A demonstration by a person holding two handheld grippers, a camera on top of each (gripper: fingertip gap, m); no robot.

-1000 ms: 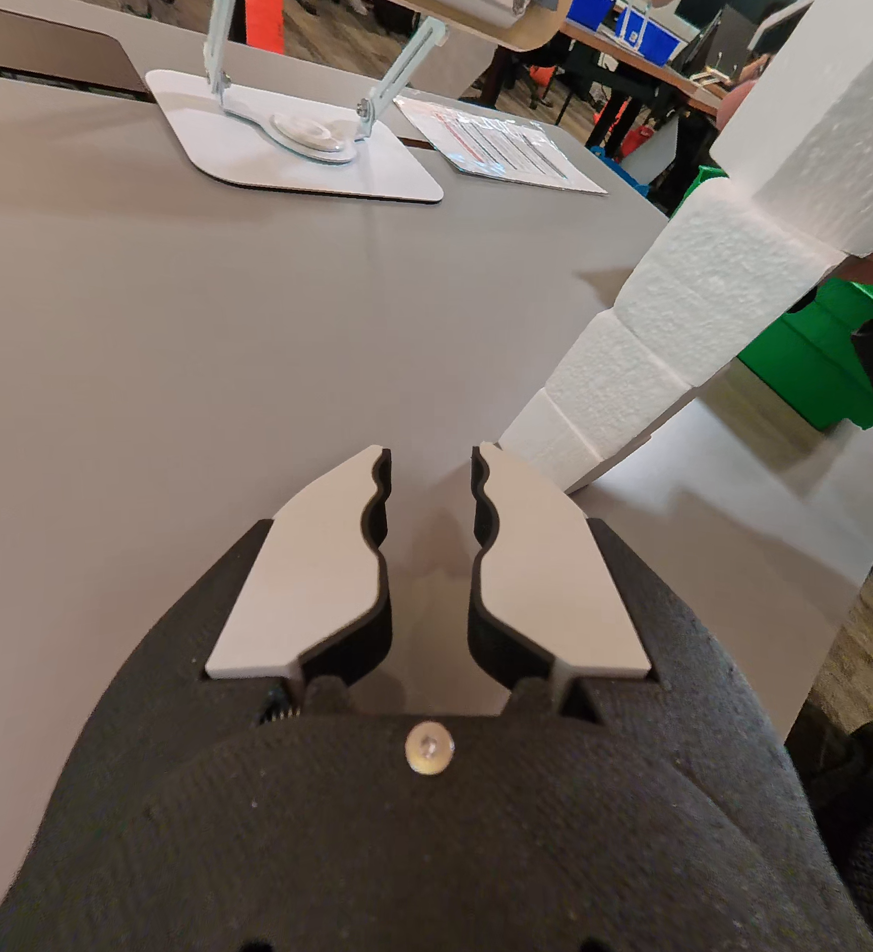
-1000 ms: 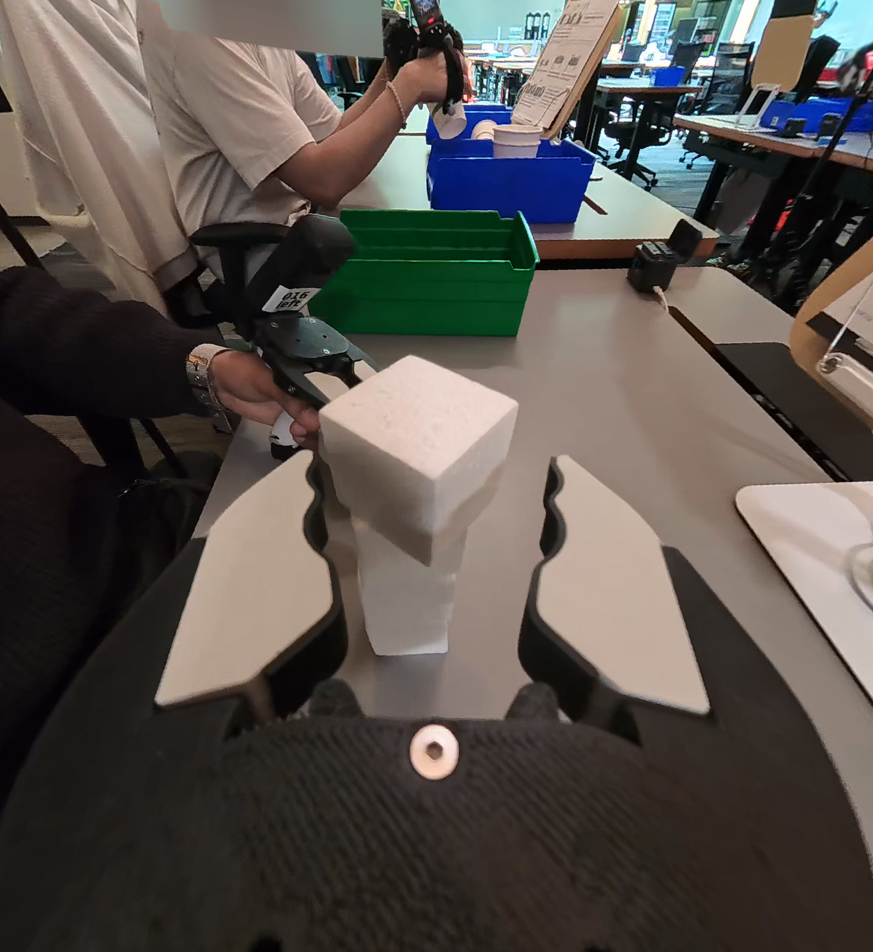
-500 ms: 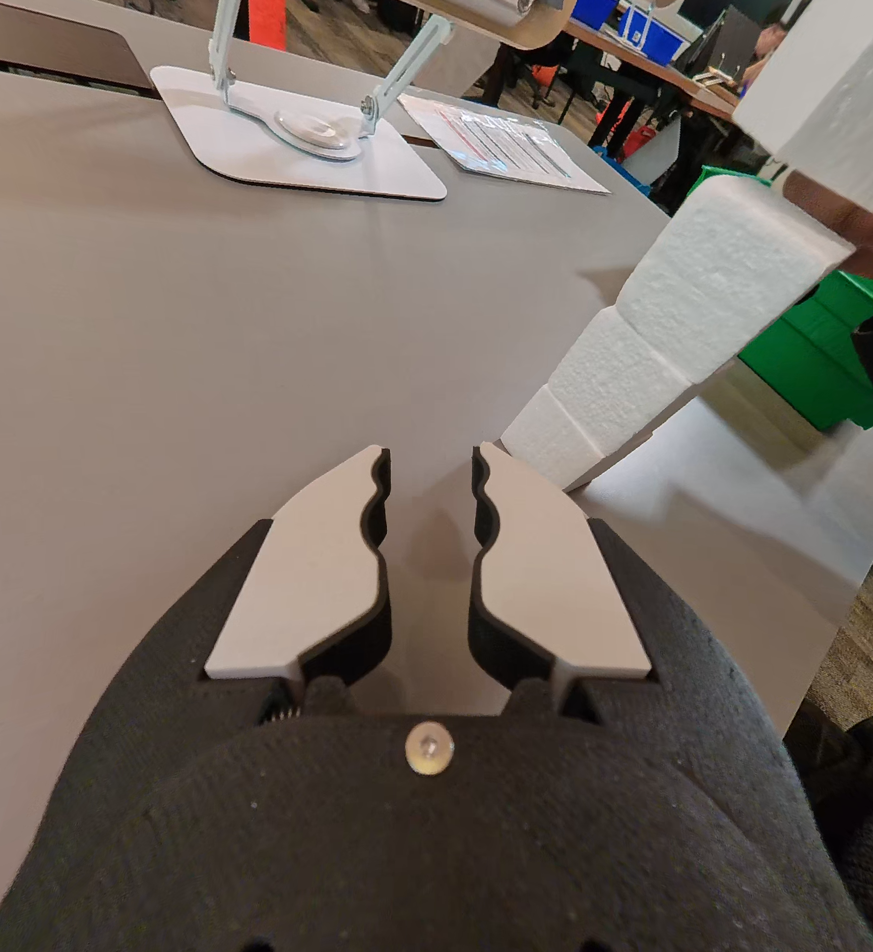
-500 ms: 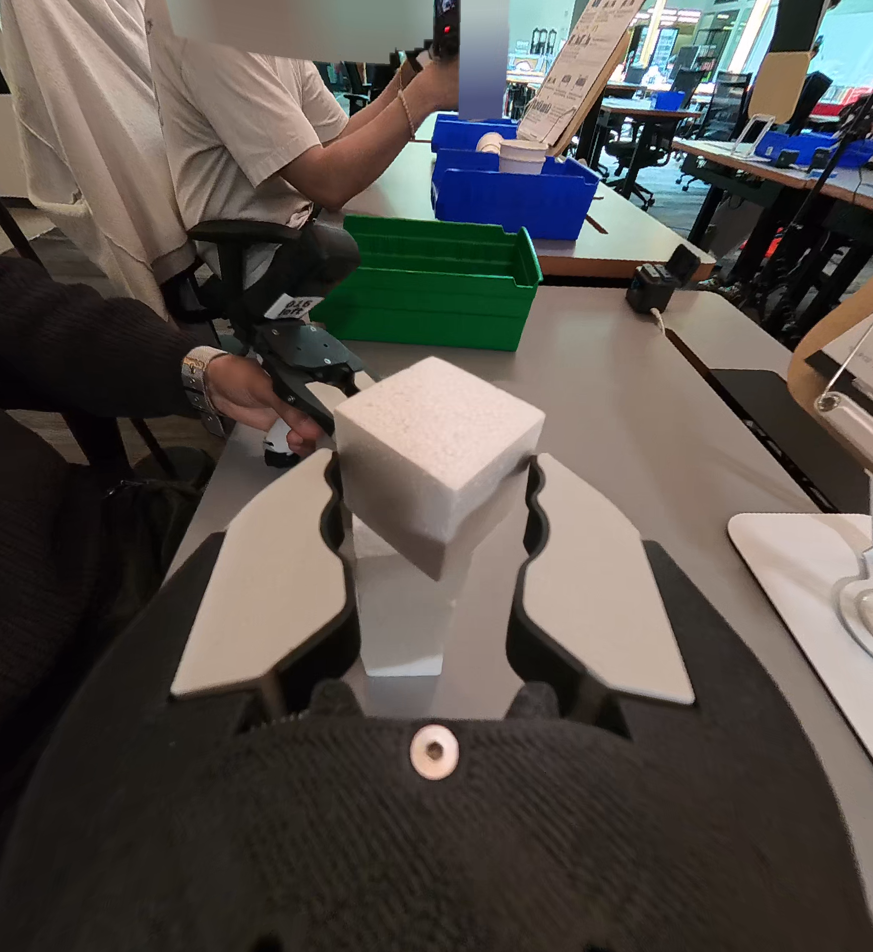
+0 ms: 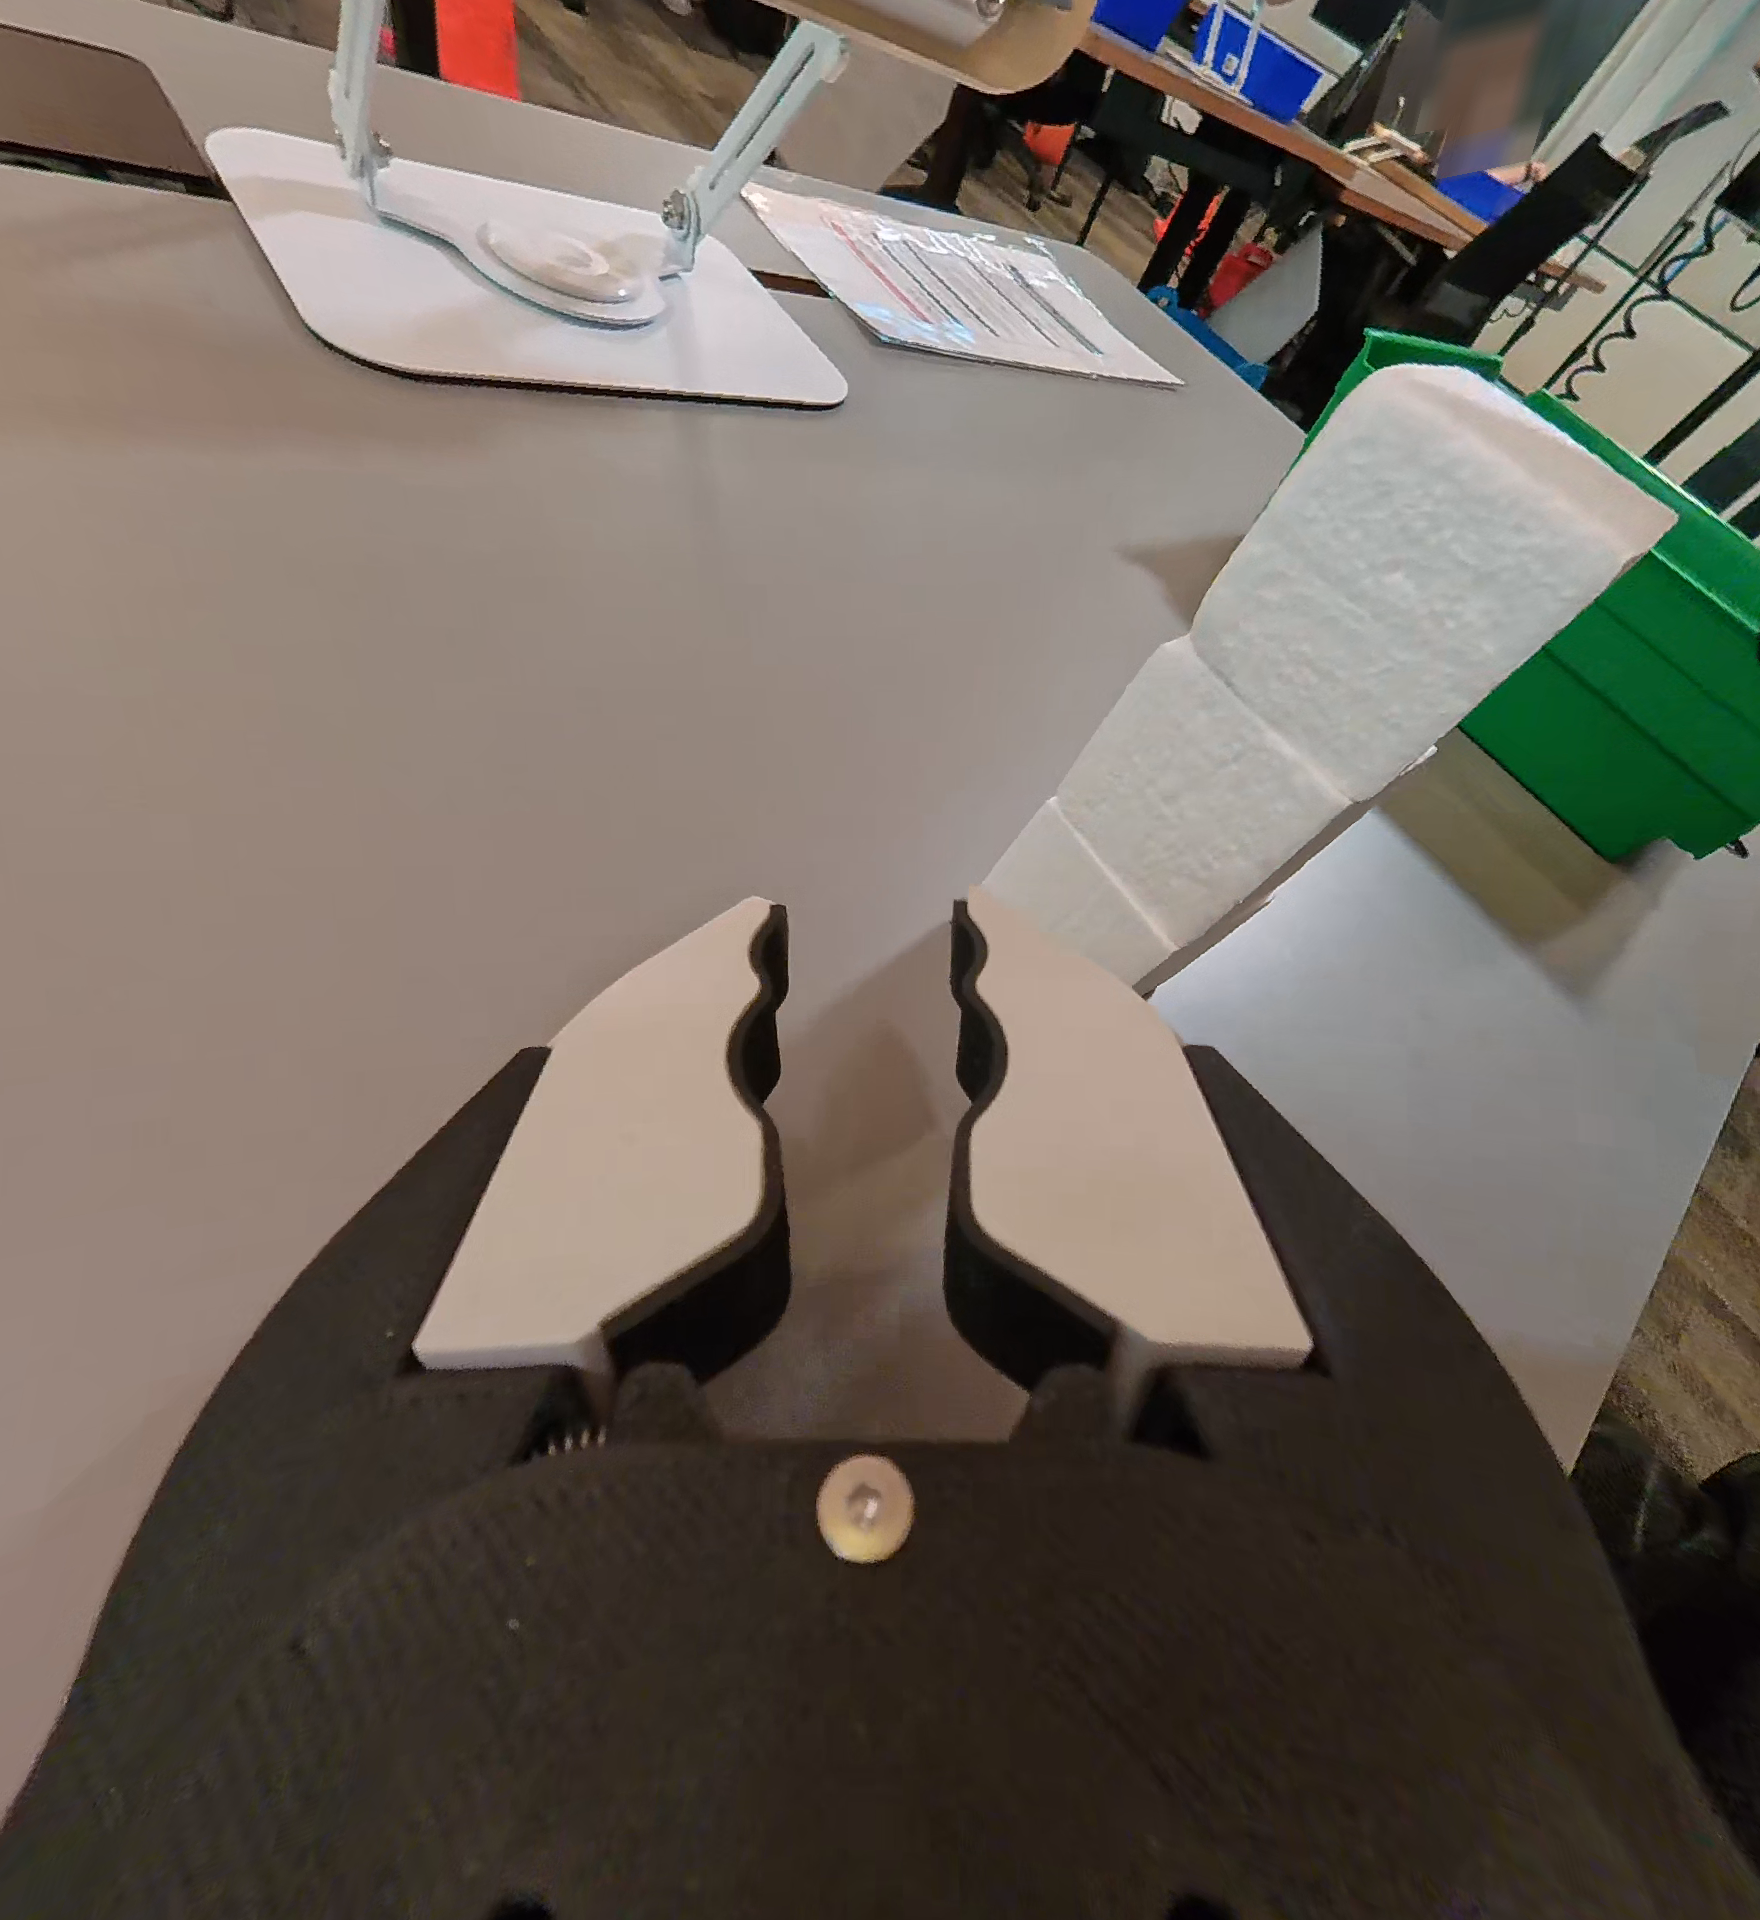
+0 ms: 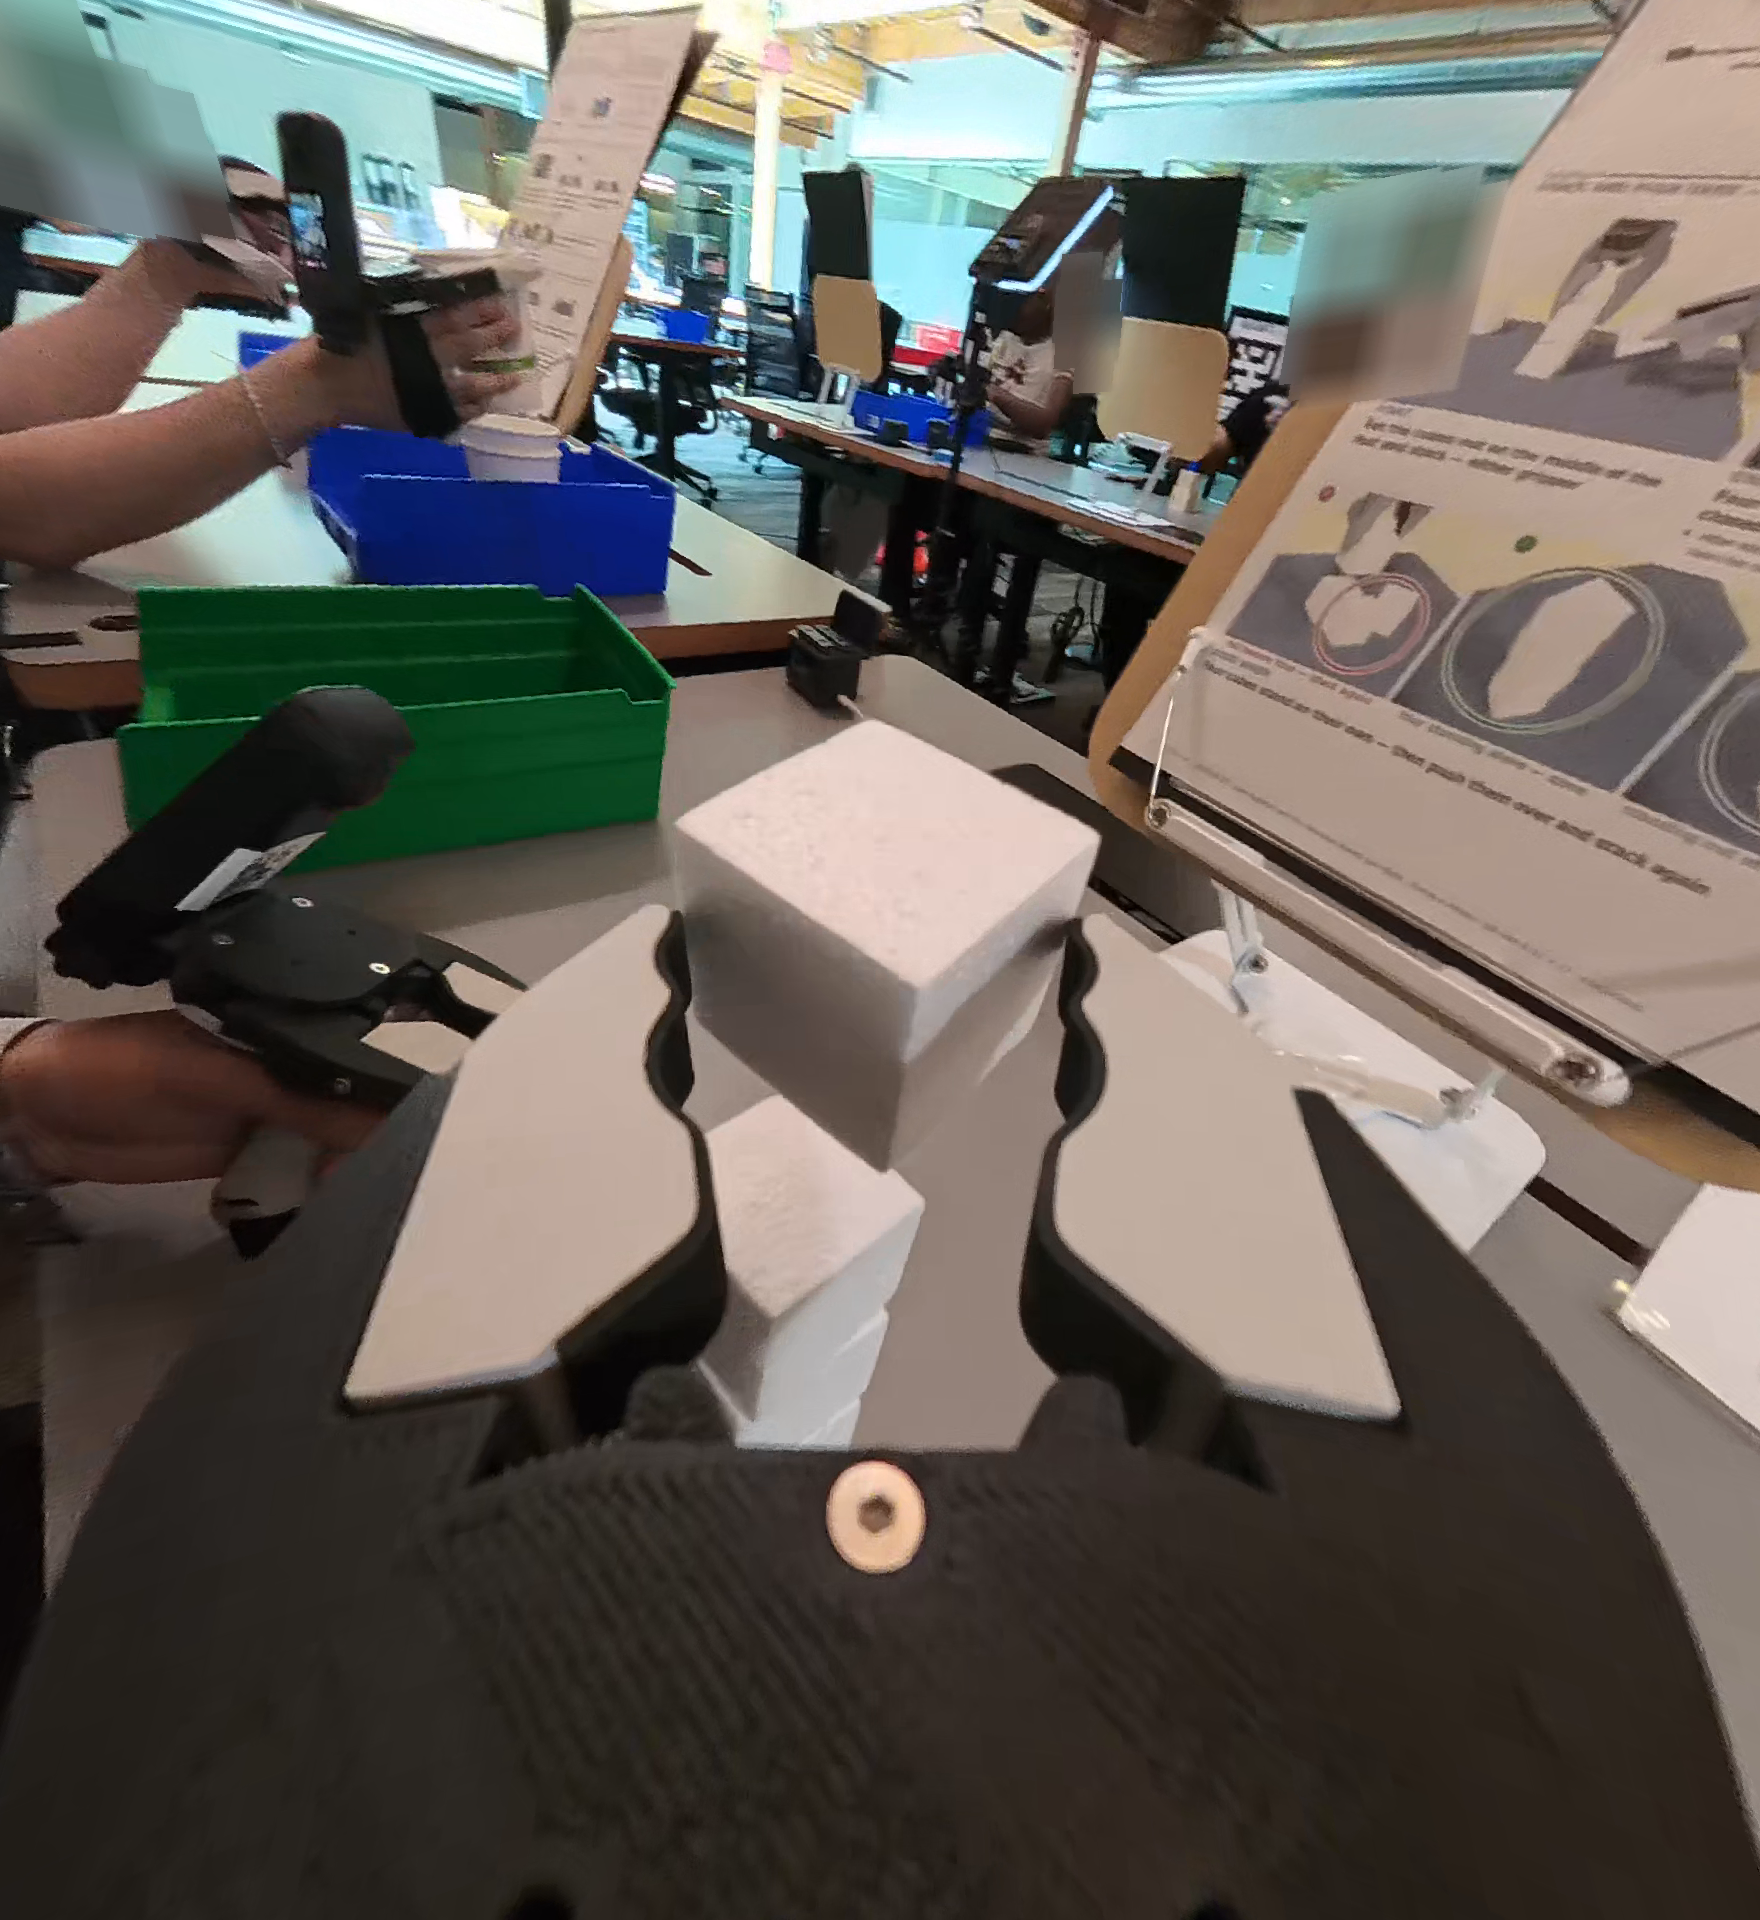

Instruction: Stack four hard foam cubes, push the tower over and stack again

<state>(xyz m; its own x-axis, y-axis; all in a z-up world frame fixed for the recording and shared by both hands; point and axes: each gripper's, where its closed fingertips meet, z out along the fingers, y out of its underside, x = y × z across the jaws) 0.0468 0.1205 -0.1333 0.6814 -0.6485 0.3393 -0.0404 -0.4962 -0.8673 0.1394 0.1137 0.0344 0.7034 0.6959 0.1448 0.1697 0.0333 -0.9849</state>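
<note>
Right gripper (image 6: 871,997): fingers pinched the top foam cube (image 6: 881,914), lifted clear since a second before; foam stack (image 5: 1260,727) reduced; left gripper (image 5: 863,977): slightly parted, empty, beside the stack.

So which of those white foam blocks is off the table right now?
The foam cube clamped in the right gripper; it hangs above the stacked blocks, which stand on the grey table.

Foam stack (image 5: 1260,727) stands on the table (image 5: 440,675) at two o'clock of the left gripper (image 5: 865,940); bin (image 5: 1665,707) behind it; stand base (image 5: 502,281) at eleven.
</note>
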